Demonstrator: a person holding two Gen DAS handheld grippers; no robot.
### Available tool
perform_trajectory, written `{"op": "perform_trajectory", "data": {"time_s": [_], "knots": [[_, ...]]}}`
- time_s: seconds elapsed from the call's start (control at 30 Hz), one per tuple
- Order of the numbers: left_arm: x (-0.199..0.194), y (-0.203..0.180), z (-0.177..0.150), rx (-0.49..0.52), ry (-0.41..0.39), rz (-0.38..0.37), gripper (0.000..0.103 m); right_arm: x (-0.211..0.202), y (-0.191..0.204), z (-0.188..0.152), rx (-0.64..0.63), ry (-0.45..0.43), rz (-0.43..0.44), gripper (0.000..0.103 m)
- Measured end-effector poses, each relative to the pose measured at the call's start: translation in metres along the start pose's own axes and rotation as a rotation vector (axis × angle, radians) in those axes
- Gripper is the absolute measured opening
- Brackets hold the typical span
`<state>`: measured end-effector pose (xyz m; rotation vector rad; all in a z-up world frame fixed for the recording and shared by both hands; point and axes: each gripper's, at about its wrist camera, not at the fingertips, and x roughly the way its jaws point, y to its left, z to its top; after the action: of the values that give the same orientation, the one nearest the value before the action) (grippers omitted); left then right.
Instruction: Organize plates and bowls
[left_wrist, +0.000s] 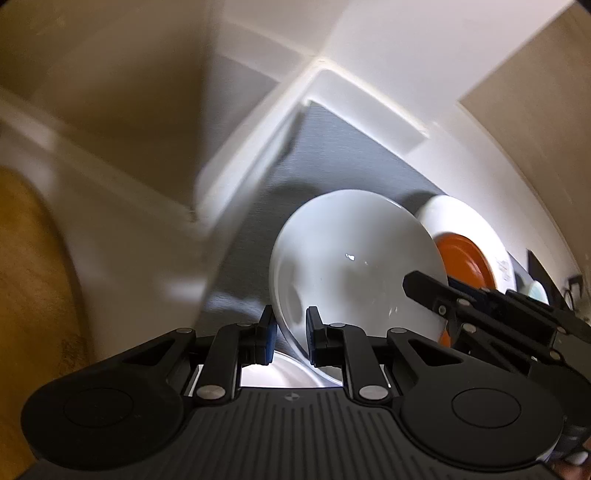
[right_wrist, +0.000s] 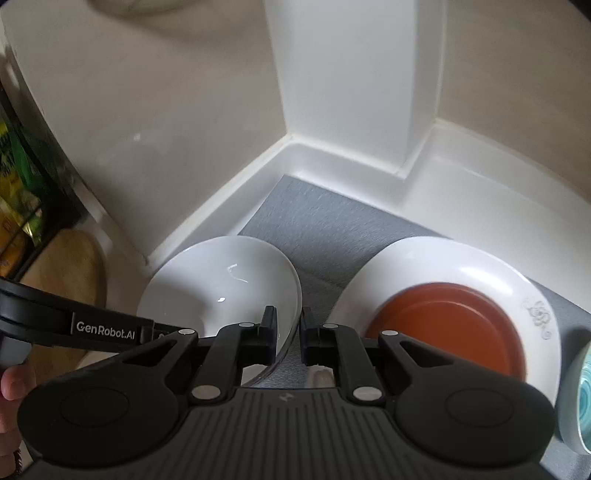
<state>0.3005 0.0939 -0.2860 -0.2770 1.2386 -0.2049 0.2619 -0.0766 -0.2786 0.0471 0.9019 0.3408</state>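
A white bowl (left_wrist: 351, 258) is tilted above the grey mat (left_wrist: 332, 158). My left gripper (left_wrist: 290, 332) is shut on its near rim. In the right wrist view my right gripper (right_wrist: 288, 332) is shut on the same white bowl (right_wrist: 221, 280) at its right rim. A white plate (right_wrist: 443, 258) with an orange plate (right_wrist: 443, 325) on it lies on the mat to the right; both show in the left wrist view, the white plate (left_wrist: 465, 218) and the orange plate (left_wrist: 461, 258). The right gripper's body (left_wrist: 480, 306) crosses them.
White walls and a white corner post (right_wrist: 351, 92) close in the mat (right_wrist: 314, 221) at the back. A teal-patterned bowl (right_wrist: 580, 387) sits at the far right. A round wooden board (right_wrist: 70, 266) lies left, beyond the white ledge. Packets (right_wrist: 18, 192) stand far left.
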Motion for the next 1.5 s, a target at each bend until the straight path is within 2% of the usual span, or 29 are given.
{"op": "perform_trajectory", "data": {"time_s": [0.1,0.33,0.63,0.97,1.13,1.5], "knots": [[-0.005,-0.014,0.001,0.016,0.017,-0.020,0.017,-0.017,-0.014,0.000,0.048,-0.028,0.018,0.008],[-0.011,-0.072,0.002,0.120,0.001,-0.018,0.017,-0.055,-0.045,-0.012,0.115,-0.095,-0.018,0.008],[-0.011,-0.146,0.006,0.221,0.018,-0.036,0.017,-0.110,-0.098,-0.028,0.214,-0.184,-0.078,0.009],[-0.005,-0.248,-0.002,0.368,0.016,-0.086,0.017,-0.169,-0.161,-0.048,0.324,-0.275,-0.165,0.009],[-0.004,-0.286,-0.007,0.431,0.023,-0.099,0.017,-0.196,-0.186,-0.062,0.373,-0.314,-0.198,0.009],[-0.011,-0.326,-0.026,0.504,0.025,-0.127,0.017,-0.231,-0.221,-0.081,0.416,-0.366,-0.247,0.010]]}}
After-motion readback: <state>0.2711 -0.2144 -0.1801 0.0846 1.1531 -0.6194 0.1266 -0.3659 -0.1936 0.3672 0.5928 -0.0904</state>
